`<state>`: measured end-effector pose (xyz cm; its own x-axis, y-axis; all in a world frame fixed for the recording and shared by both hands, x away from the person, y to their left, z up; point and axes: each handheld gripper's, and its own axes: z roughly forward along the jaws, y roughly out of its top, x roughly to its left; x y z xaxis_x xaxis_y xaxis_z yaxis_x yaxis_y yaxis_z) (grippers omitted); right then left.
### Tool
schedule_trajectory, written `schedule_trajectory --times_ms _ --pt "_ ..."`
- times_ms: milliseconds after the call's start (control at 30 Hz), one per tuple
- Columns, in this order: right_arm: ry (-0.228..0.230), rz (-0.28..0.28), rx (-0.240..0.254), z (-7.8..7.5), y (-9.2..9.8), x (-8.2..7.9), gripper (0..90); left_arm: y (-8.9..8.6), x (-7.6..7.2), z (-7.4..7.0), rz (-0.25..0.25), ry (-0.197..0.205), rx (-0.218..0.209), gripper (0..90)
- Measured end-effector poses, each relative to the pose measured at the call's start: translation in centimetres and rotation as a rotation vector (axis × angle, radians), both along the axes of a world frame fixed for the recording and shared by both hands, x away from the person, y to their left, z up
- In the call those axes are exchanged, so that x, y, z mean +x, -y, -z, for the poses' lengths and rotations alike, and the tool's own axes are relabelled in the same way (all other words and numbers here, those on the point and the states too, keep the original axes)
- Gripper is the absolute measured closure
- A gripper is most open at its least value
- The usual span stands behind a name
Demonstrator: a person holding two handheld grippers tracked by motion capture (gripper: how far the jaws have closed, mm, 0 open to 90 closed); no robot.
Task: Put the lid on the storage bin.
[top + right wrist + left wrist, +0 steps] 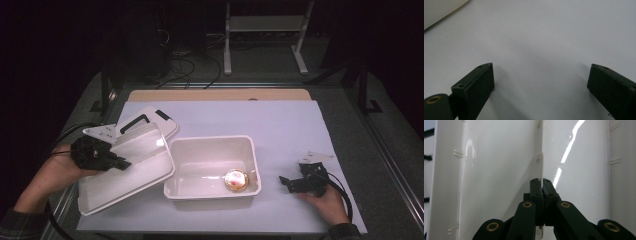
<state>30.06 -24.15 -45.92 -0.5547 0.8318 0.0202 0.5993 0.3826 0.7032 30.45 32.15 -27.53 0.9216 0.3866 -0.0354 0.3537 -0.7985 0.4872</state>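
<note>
A white plastic tub (210, 167) stands open at the table's middle with a round pinkish-orange object (235, 180) in its front right corner. To its left a second white tub (125, 167) is held tilted, its right edge close to the first tub's left rim. My left gripper (120, 163) is shut on this tilted tub's thin wall; in the left gripper view the jaws (541, 181) pinch the white edge (541, 157). My right gripper (286, 184) rests on the table to the right of the middle tub, open, with nothing but bare table (539, 37) between its fingers.
A white lid with black handles (150, 120) lies behind the tilted tub. A pale sheet (280, 120) covers the table, with a wooden strip (215, 95) along its far edge. Metal frame legs and cables (185, 65) stand on the floor beyond.
</note>
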Motion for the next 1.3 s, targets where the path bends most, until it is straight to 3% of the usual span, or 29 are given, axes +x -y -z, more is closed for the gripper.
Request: schedule_trajectory --times_ms 300,567,967,1300 --pt "0.000 0.000 0.000 0.0 0.0 0.0 6.4 4.2 1.2 -1.0 0.089 0.013 -0.019 88.8" --pt "-0.001 0.001 0.001 0.0 0.0 0.0 6.4 7.8 2.4 -1.6 0.140 0.017 -0.027 88.8" --pt "-0.001 0.001 0.003 0.0 0.0 0.0 6.4 13.0 3.7 -2.5 0.221 0.024 -0.004 88.9" --pt "0.000 0.001 0.002 0.0 0.0 0.0 6.4 17.0 4.1 -2.2 0.288 0.024 0.004 88.8"
